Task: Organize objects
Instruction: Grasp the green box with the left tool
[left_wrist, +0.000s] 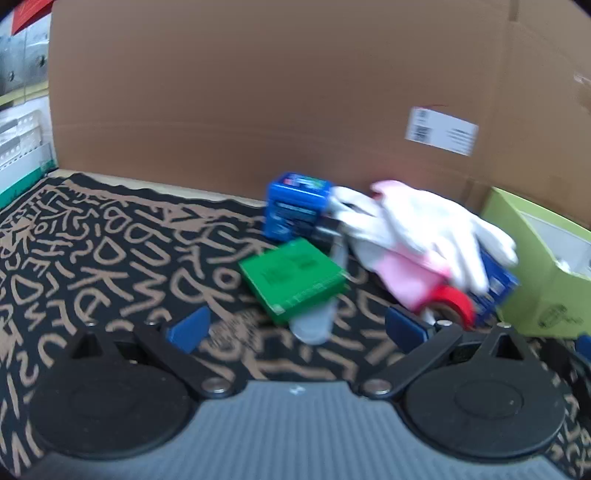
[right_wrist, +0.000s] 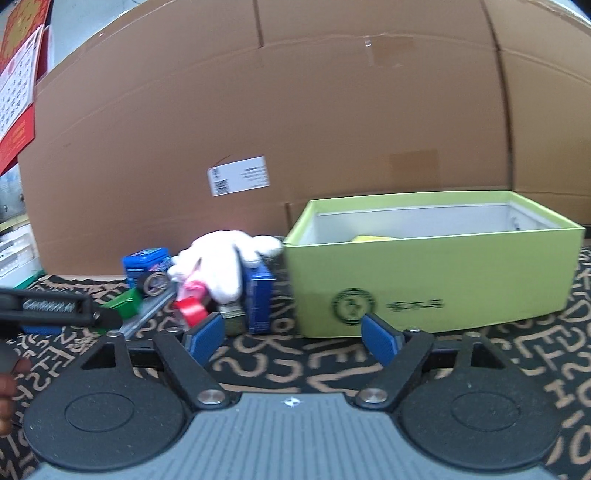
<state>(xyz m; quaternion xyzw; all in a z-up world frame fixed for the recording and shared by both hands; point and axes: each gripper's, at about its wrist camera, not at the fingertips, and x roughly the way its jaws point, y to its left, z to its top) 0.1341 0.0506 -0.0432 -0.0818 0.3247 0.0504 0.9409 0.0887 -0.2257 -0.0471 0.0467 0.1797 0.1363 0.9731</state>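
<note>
A pile of objects lies on the patterned cloth: a flat green box (left_wrist: 293, 279), a blue tin (left_wrist: 297, 204), white and pink gloves (left_wrist: 417, 229), a red tape roll (left_wrist: 452, 301) and a clear cup (left_wrist: 314, 325) under the green box. My left gripper (left_wrist: 297, 328) is open and empty, just short of the green box. In the right wrist view the gloves (right_wrist: 221, 258), red tape (right_wrist: 192, 312), a blue carton (right_wrist: 260, 299) and an open lime-green box (right_wrist: 436, 273) show. My right gripper (right_wrist: 293, 334) is open and empty, before the lime box's left end.
A tall cardboard wall (left_wrist: 277, 92) closes off the back. The lime-green box (left_wrist: 543, 258) stands right of the pile and holds something yellow (right_wrist: 373, 239). The left gripper's body (right_wrist: 55, 310) shows at the left of the right wrist view.
</note>
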